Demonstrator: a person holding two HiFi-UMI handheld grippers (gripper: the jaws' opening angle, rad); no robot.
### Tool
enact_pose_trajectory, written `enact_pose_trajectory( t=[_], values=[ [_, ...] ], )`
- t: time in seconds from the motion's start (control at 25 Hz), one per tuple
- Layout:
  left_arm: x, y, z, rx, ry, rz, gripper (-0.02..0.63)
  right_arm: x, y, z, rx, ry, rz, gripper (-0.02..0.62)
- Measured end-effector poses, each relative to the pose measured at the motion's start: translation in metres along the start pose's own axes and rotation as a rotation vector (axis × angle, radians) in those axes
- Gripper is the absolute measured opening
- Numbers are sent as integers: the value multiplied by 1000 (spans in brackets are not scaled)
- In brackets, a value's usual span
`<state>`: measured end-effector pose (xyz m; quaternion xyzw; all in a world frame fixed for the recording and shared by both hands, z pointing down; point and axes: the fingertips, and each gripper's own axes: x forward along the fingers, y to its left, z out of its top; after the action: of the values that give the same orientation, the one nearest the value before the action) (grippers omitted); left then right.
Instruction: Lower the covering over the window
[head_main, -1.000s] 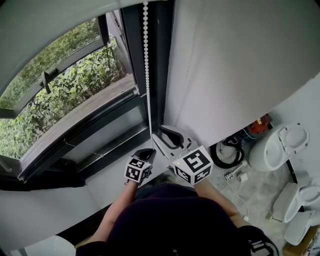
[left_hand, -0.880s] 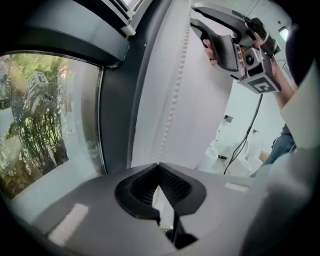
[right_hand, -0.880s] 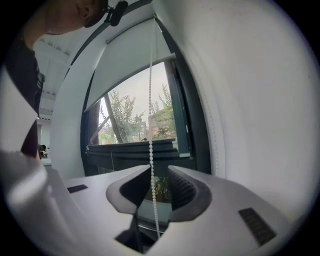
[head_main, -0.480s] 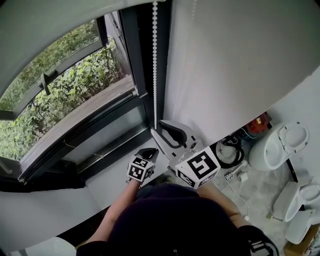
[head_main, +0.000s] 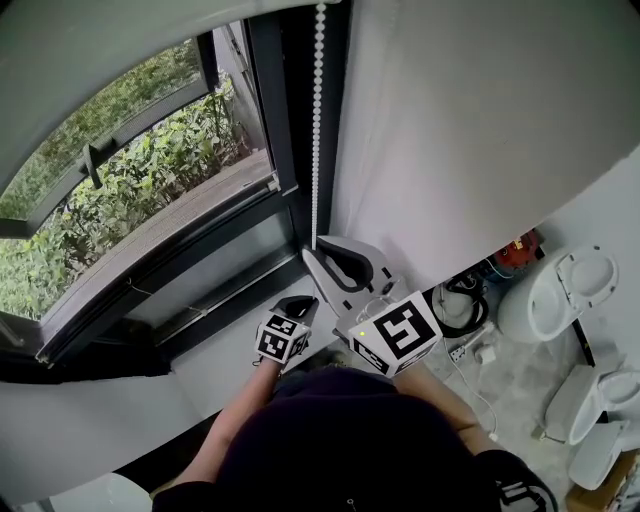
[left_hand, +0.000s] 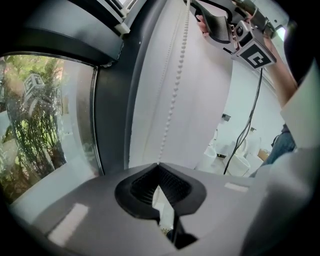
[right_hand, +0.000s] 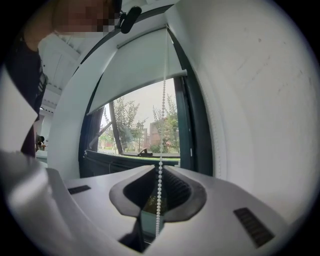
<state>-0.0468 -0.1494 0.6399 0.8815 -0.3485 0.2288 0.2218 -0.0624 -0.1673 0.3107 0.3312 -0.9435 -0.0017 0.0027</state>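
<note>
A white bead chain (head_main: 318, 120) hangs in front of the dark window frame (head_main: 285, 120). The pale roller blind (right_hand: 135, 70) covers only the top of the window, its bottom bar above the glass. My right gripper (head_main: 318, 251) is raised to the chain's lower part. Its jaws are closing with the chain (right_hand: 162, 115) running between them, a thin gap still on each side. My left gripper (head_main: 297, 303) sits lower and to the left, shut. The chain (left_hand: 175, 95) runs taut up from its closed tips (left_hand: 159, 164). My right gripper (left_hand: 220, 22) shows high up in the left gripper view.
A white wall (head_main: 480, 130) stands just right of the chain. On the floor at the right lie white ceramic toilets (head_main: 560, 290), a coil of black cable (head_main: 460, 305) and a red tool (head_main: 518, 250). The pale window sill (head_main: 230, 350) runs below the glass.
The chain has swung to the right and my right gripper has gone up and right along it, its jaws narrowing around the chain. The left gripper has barely moved.
</note>
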Motion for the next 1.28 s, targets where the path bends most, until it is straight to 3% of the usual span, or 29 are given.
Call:
enact_pose_trajectory(
  t=[0.28,0.76,1.0,1.28],
  values=[
    [1,-1,-3,14,11,-6,11,0,-2,-1,7,0,-11,17],
    [3,-1,-3,7,-6,-1,12,5,-4,-5,-8,29,-18,12],
    [8,-9,-29,-20,98,-28,12,8,-3,-32,-2,104,-4,12],
    [13,-20,-51,14,195,-62,12,11,-12,-57,2,147,-29,12]
  ],
)
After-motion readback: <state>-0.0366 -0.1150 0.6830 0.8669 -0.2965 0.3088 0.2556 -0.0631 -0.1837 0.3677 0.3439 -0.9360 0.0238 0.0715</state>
